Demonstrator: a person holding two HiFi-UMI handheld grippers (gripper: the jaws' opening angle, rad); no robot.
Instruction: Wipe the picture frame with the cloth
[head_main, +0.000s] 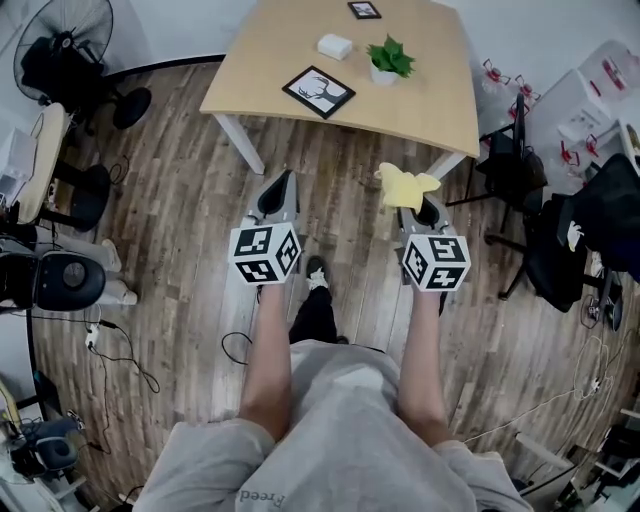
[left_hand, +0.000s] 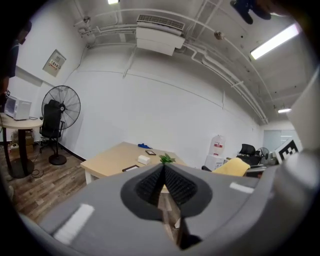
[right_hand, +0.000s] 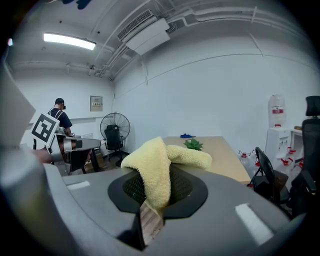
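Note:
A black picture frame (head_main: 318, 91) with a deer print lies flat near the front of the wooden table (head_main: 260, 60); in the left gripper view the picture frame (left_hand: 130, 168) is small and far off. My right gripper (head_main: 418, 207) is shut on a yellow cloth (head_main: 406, 185), which bunches up above its jaws; the right gripper view shows the cloth (right_hand: 156, 169) pinched between them. My left gripper (head_main: 279, 194) is shut with nothing in it. Both grippers hang over the floor, short of the table's front edge.
On the table stand a small potted plant (head_main: 388, 58), a white box (head_main: 335, 46) and a second small frame (head_main: 364, 10). A fan (head_main: 66, 40) stands at the left and black office chairs (head_main: 560, 235) at the right. A person (right_hand: 59, 121) stands far off.

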